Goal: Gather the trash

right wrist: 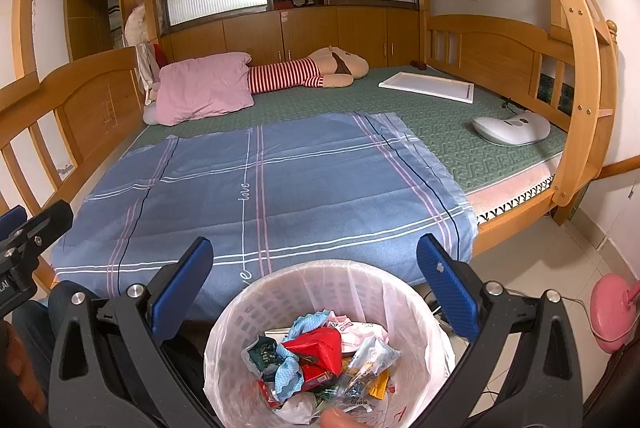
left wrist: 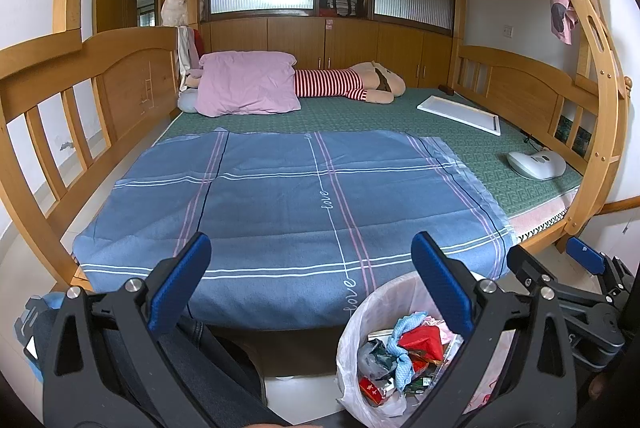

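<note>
Trash filling one bin below wide-open, empty right gripper; left gripper equally wide, bin under right finger.

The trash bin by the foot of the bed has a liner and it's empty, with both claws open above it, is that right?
Not quite. The trash bin does have a liner, but it is not empty: the right wrist view shows crumpled wrappers piled inside. Both the right claw and the left claw are open.
</note>
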### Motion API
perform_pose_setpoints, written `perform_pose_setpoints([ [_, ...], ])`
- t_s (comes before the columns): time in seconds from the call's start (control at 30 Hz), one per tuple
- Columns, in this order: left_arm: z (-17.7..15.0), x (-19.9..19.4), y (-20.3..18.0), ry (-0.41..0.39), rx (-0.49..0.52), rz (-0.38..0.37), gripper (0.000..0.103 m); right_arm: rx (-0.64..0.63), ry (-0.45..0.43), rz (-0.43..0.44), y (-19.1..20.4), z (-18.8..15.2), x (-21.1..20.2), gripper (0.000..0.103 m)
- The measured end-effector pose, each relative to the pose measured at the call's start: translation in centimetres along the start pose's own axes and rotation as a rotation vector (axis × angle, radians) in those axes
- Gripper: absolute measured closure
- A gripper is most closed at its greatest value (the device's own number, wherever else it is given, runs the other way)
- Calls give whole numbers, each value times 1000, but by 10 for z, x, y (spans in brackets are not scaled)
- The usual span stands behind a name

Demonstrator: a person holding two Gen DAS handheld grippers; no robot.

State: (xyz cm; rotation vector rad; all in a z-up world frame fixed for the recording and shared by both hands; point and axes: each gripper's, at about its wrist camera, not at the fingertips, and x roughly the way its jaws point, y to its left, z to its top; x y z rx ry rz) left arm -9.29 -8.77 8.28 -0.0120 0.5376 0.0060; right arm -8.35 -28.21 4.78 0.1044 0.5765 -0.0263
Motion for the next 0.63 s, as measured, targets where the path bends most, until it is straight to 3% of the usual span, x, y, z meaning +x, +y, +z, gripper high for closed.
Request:
perform_pose_setpoints([
  [0.63,-2,11,5,-13,-18,13,3,-4,18,1,1,-5,9,3],
])
